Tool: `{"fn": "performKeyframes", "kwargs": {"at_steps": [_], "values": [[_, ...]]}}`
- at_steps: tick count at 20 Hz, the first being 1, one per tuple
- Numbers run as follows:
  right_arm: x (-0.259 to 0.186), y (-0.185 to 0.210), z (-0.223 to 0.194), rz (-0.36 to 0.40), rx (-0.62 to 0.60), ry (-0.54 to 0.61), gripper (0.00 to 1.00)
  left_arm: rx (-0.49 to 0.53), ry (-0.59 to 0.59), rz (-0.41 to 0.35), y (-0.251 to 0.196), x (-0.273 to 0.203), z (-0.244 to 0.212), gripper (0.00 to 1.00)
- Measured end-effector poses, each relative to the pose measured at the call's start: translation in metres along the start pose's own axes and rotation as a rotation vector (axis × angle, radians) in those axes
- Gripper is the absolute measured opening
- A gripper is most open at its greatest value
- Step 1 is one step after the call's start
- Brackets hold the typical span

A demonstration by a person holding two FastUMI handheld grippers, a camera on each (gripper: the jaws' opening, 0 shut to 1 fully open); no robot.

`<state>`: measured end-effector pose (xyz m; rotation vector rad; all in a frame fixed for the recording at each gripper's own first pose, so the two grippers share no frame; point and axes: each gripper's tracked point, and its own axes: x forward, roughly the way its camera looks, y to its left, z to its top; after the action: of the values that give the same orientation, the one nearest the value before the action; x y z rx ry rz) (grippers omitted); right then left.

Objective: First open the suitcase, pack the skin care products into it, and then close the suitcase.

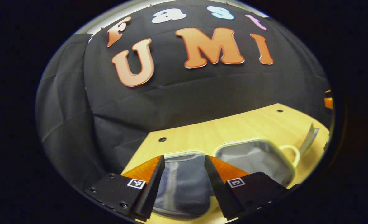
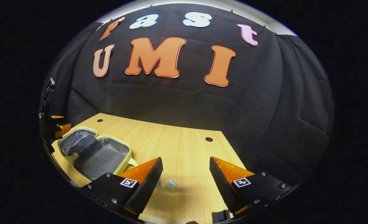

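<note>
One tube (image 2: pixel 172 185), right gripper view, suitcase (image 2: pixel 93 152) open

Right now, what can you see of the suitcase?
The suitcase lies fully open and flat on the wooden table, both halves face up. It has a pale yellow shell and rim, grey fabric lining, and a loop handle on one side. Both halves look empty. The left claw hovers open over one half.

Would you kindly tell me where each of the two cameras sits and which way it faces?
Left gripper view: rides the left tongs, open above the open pale-yellow, grey-lined soft suitcase.
Right gripper view: rides the right tongs, open over the light wooden table, small skin care tubes between them.
Shared: suitcase, table, black cloth wall.
</note>
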<state>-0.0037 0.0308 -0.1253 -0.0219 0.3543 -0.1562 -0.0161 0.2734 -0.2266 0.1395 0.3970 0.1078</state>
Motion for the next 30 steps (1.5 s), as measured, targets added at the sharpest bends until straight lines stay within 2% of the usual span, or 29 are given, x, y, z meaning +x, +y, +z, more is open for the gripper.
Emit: {"fn": "performKeyframes", "kwargs": {"at_steps": [2,3,6,7,10,18,20,22,24,27,28,29,30], "values": [[0.0,-0.003,-0.004,0.026,0.002,0.003,0.96,-0.018,-0.016,-0.087,-0.054,-0.006,0.008,0.84],[0.001,-0.006,-0.005,0.036,-0.001,0.006,0.96,-0.023,-0.017,-0.135,-0.081,-0.009,0.01,0.89],[0.002,-0.017,-0.008,0.061,-0.011,0.009,0.96,-0.035,-0.029,-0.25,-0.159,-0.021,0.017,0.93],[0.003,-0.021,-0.008,0.065,-0.01,0.008,0.96,-0.034,-0.028,-0.291,-0.185,-0.024,0.016,0.97],[0.003,-0.032,-0.009,0.083,-0.003,0.008,0.96,0.008,-0.019,-0.393,-0.251,-0.032,0.01,0.99],[-0.002,-0.053,-0.018,0.132,-0.039,-0.002,0.96,0.043,-0.006,-0.51,-0.344,-0.03,-0.015,0.98],[-0.004,-0.058,-0.022,0.124,-0.042,-0.014,0.96,0.072,-0.018,-0.544,-0.367,-0.025,-0.021,0.98],[-0.005,-0.062,-0.027,0.12,-0.046,-0.021,0.96,0.104,-0.013,-0.579,-0.386,-0.016,-0.033,0.92],[-0.003,-0.066,-0.036,0.117,-0.045,-0.006,0.96,0.119,0.025,-0.597,-0.398,-0.006,-0.05,0.82],[-0.003,-0.073,-0.039,0.106,-0.044,-0.01,0.96,0.115,0.051,-0.613,-0.403,0.009,-0.064,0.76],[-0.001,-0.072,-0.043,0.104,-0.044,-0.005,0.96,0.113,0.05,-0.627,-0.408,0.011,-0.063,0.7],[0.0,-0.072,-0.046,0.104,-0.043,0.001,0.96,0.12,0.049,-0.633,-0.412,0.016,-0.064,0.57],[0.0,-0.071,-0.048,0.111,-0.043,0.004,0.96,0.129,0.055,-0.648,-0.416,0.017,-0.065,0.56]]}}
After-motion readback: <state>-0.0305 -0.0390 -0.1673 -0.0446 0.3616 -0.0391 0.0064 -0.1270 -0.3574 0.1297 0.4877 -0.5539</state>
